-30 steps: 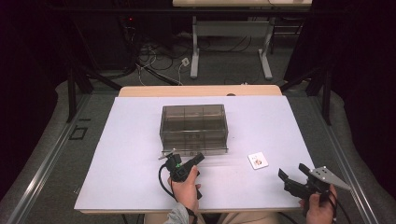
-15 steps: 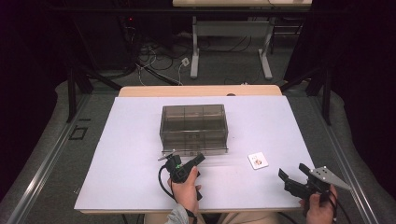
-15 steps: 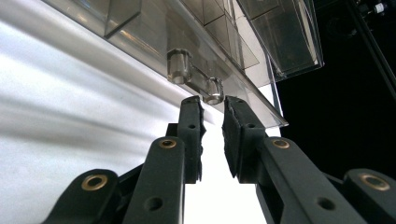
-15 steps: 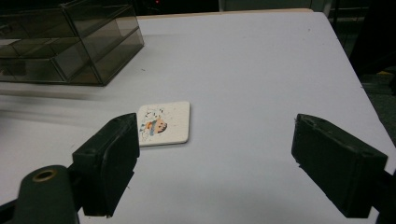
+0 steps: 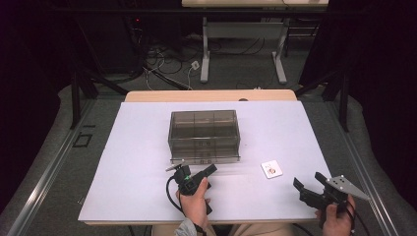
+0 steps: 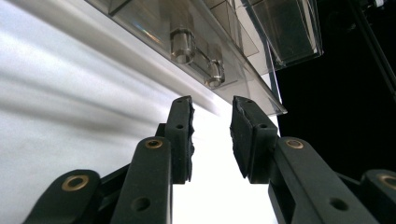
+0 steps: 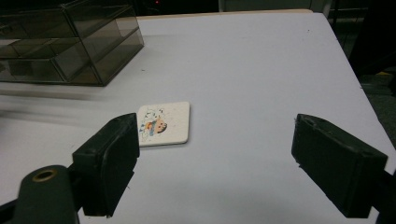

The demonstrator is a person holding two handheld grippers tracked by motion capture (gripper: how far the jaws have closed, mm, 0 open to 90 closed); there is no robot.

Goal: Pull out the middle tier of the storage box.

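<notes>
we see left hand-held gripper [image 5: 210,170] just before drawer box [image 5: 204,135], jaws slightly apart, empty; right hand-held gripper [image 5: 309,184] wide open, empty | tile [image 5: 271,169] on bench [image 5: 137,162], beside box

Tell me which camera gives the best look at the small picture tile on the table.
The right gripper view: the tile lies flat beyond the open right gripper, close enough to show its cartoon print. In the high view it is a tiny white square right of the clear drawer box.

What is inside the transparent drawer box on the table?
The drawer box shows dividers and drawers through its smoky walls; no contents are visible. Its tinted plastic and the distance hide any small items.
</notes>
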